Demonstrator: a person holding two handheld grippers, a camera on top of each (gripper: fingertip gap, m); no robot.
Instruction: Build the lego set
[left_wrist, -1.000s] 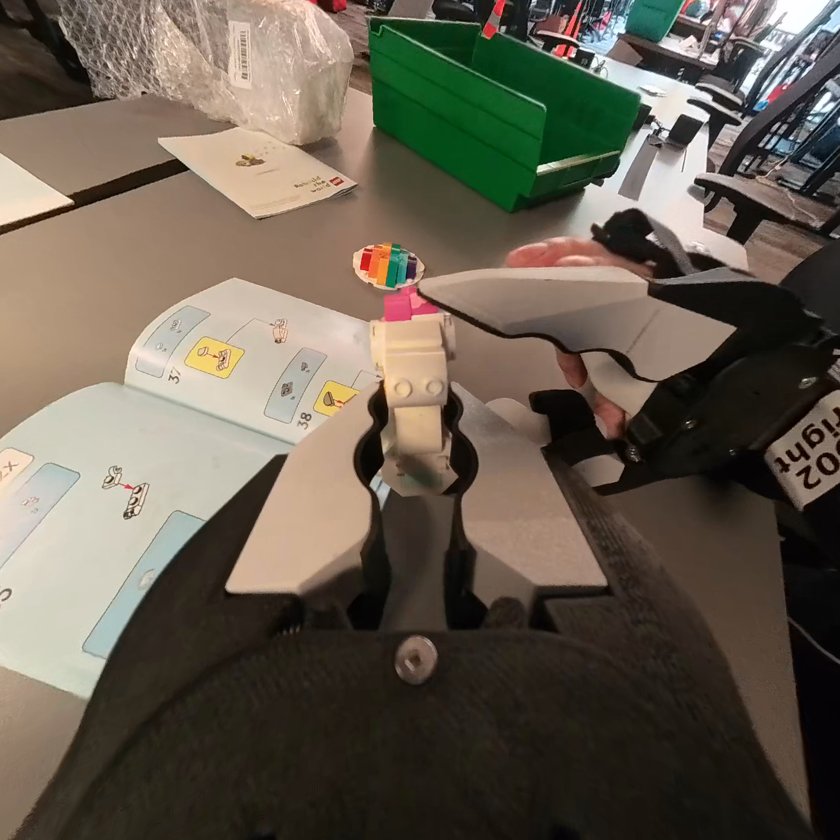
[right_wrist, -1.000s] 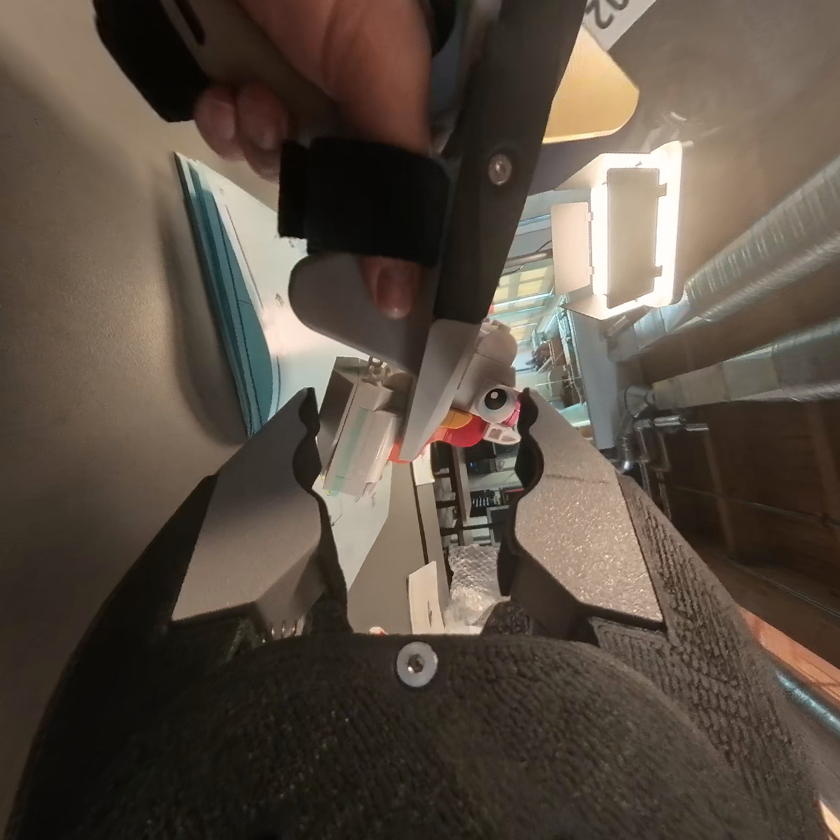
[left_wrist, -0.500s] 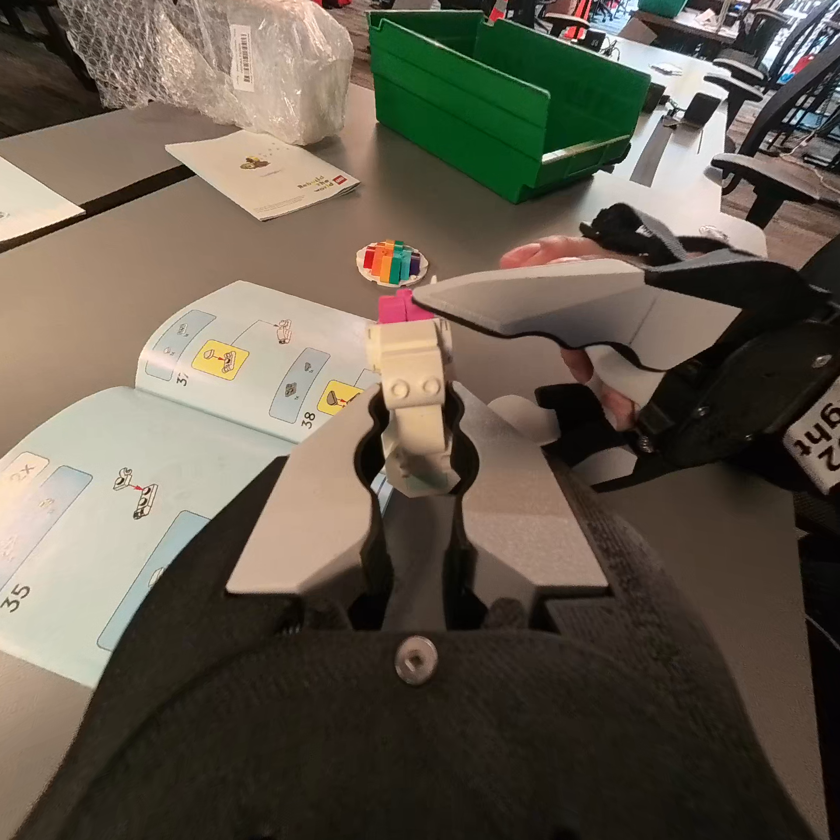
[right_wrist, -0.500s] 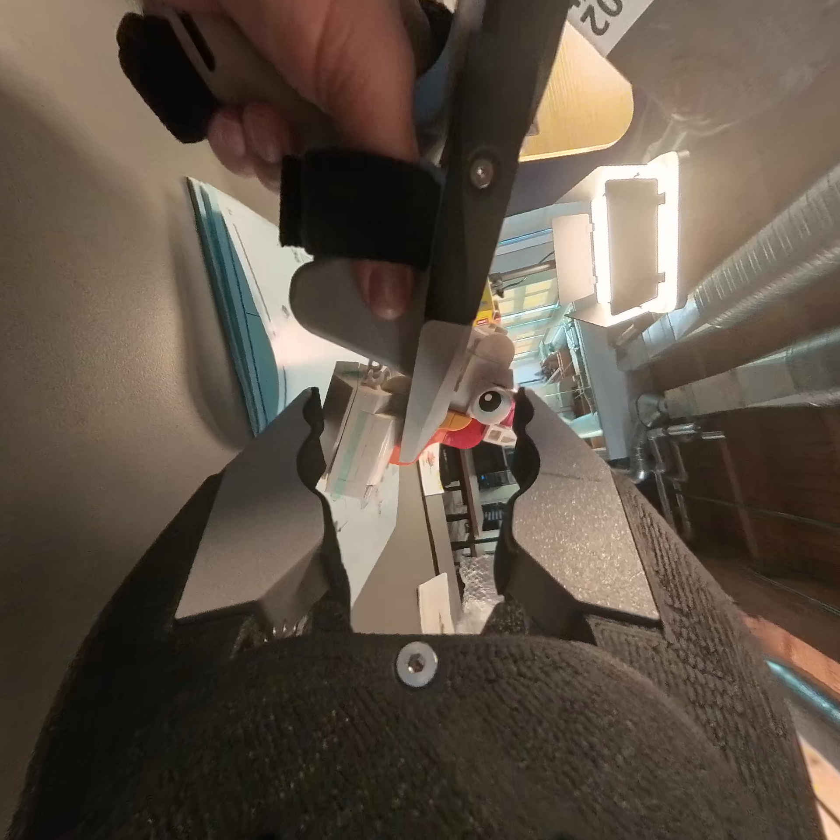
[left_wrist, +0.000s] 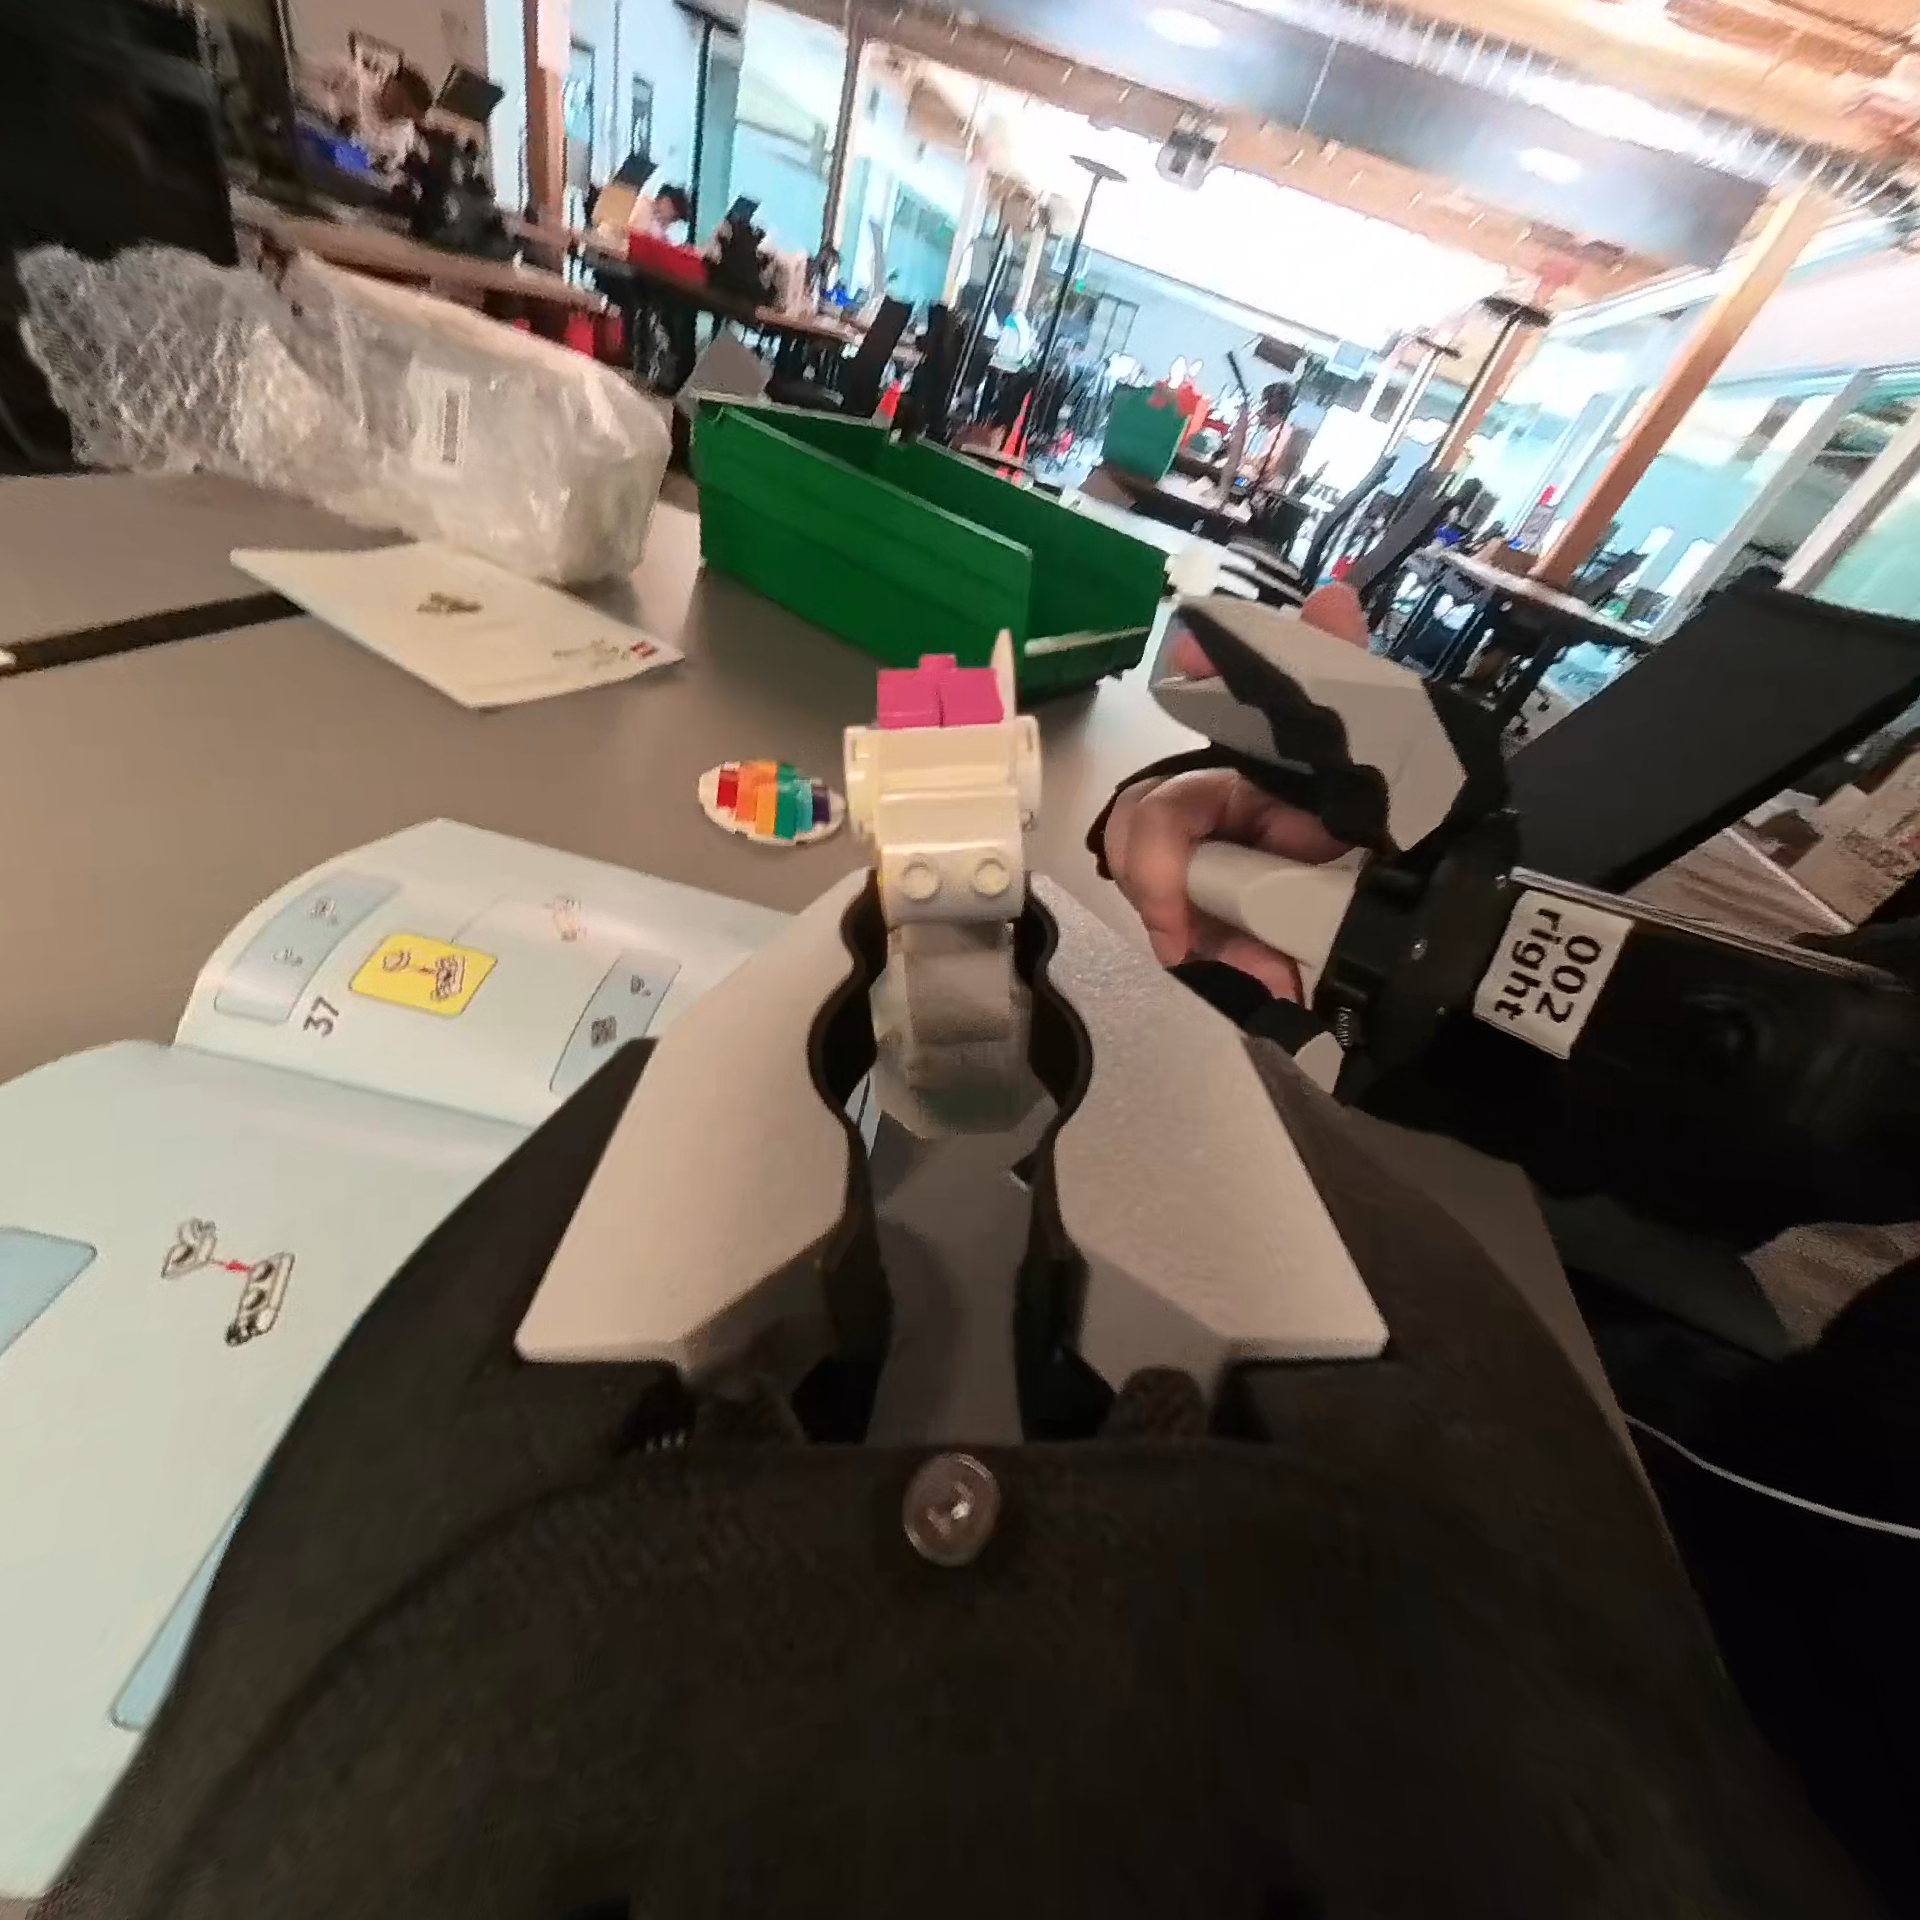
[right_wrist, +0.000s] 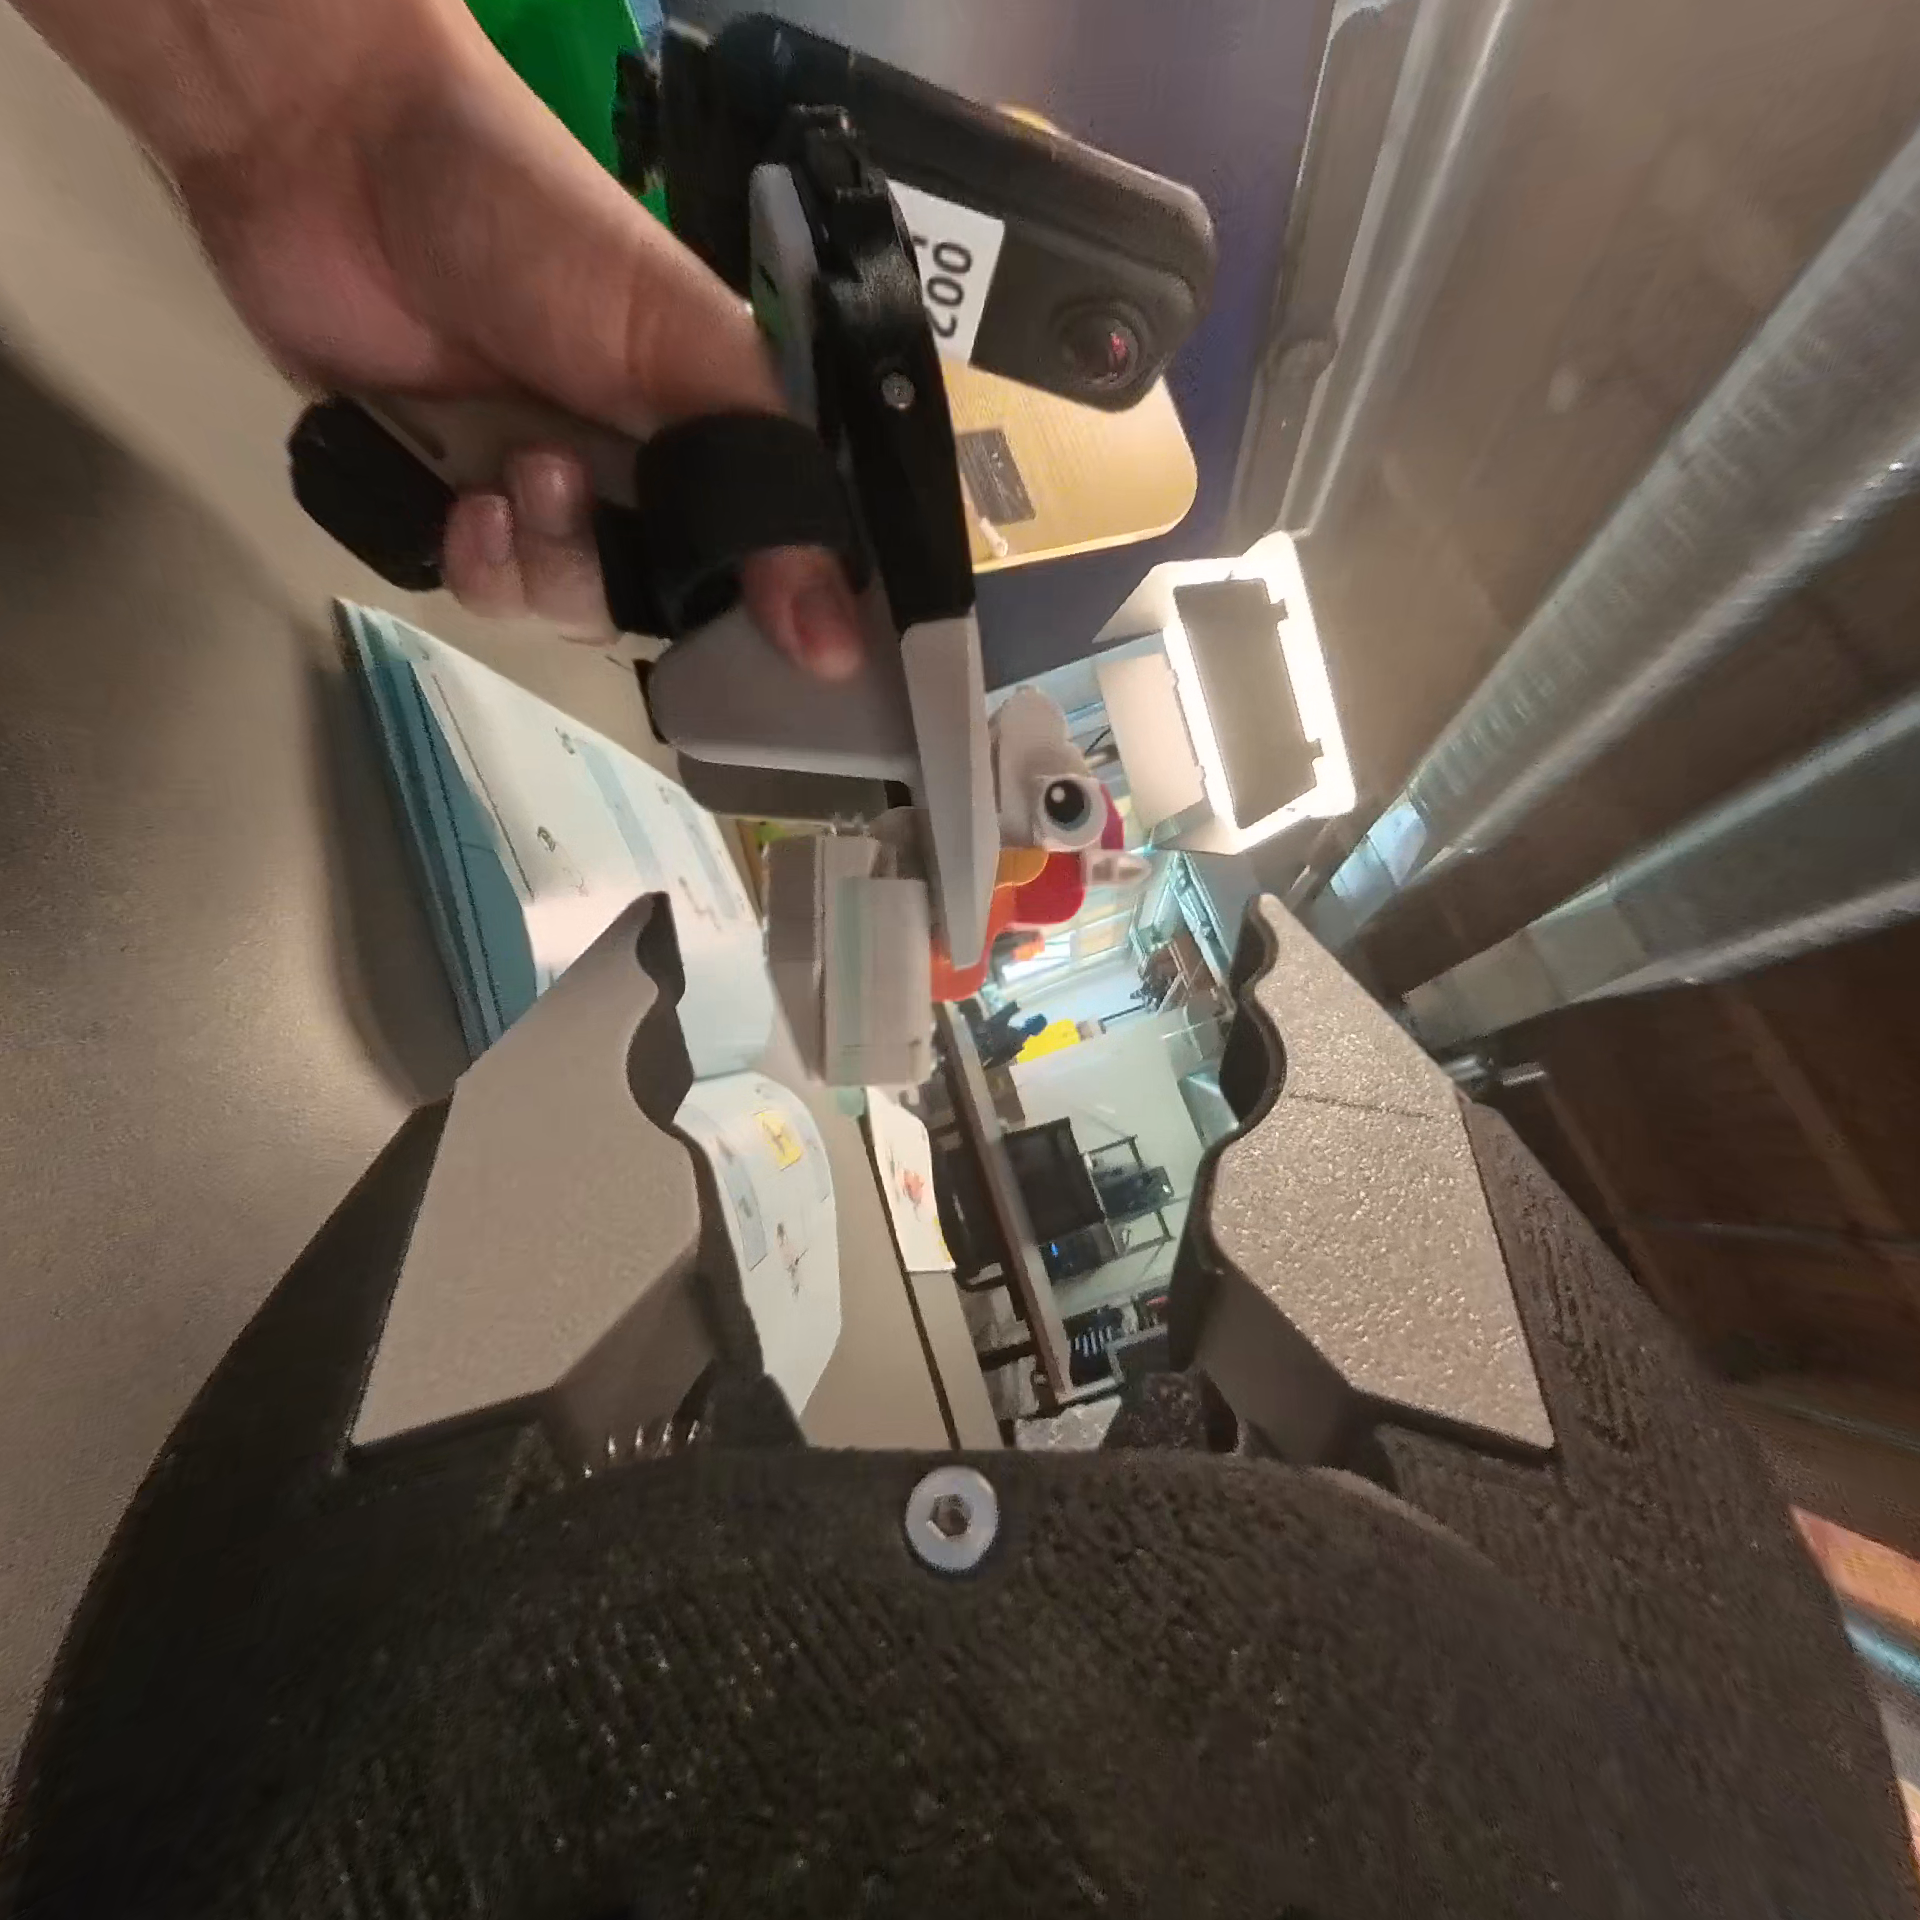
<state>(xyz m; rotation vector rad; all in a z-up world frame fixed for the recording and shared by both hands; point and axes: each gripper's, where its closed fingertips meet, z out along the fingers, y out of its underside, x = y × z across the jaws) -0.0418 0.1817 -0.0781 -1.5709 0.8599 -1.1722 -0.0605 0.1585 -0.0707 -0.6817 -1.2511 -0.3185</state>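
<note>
Left wrist view had the open instruction booklet (left_wrist: 343, 1049) at your far left on the grey table (left_wrist: 187, 769), then the small round rainbow piece (left_wrist: 770, 811) lying beyond it. At centre, your left gripper (left_wrist: 951, 997) had its fingers clamped on the lower body of the lego model (left_wrist: 940, 821), held above the table with its long axis running up and away from the fingers. The model looked mostly white, with two round studs facing you and pink bricks on top; from the right wrist view it showed a round eye and red and orange parts. To the right, your right gripper (right_wrist: 961, 1023) stood just beside the model with fingers wide apart and nothing between them, so it was the free one for the next piece.
</note>
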